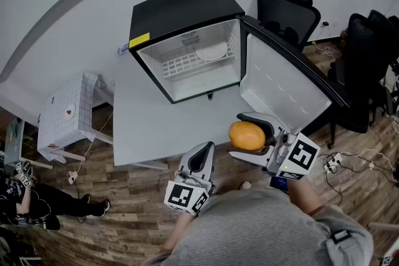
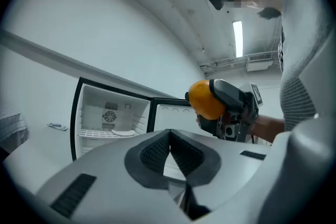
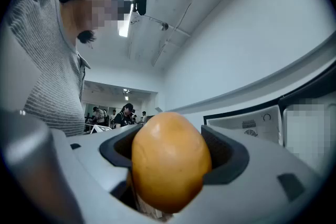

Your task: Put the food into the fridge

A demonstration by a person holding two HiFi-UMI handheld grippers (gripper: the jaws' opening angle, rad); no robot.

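My right gripper [image 1: 249,137] has its fingers [image 3: 231,157] spread wide and clamped on an orange-yellow fruit [image 1: 247,136]. It is egg-shaped and smooth, and I'd take it for a mango, though the wide-angle view doesn't let me be sure. In the right gripper view the fruit [image 3: 169,165] fills the gap between the dark pads, which press on it from both sides. It hangs in the air near the tabletop's [image 1: 156,128] near right corner, just in front of the open door [image 1: 280,87] and outside the fridge [image 1: 187,15]. The fridge is a small black one standing at the far side of the tabletop, with its door swung out to the right. The white interior shows a wire shelf [image 1: 181,64] with a white plate [image 1: 212,51] lying on it toward the right. My left gripper [image 1: 201,156] sits to the left of the right one, over the near edge of the tabletop. In the left gripper view its fingers [image 2: 152,155] are pressed together tip to tip with nothing between them, and they point toward the open fridge. That same view catches the fruit [image 2: 206,98] up and to the right, apart from the left fingers. Black office chairs [image 1: 287,6] stand beyond the door on the wooden floor [image 1: 124,209].
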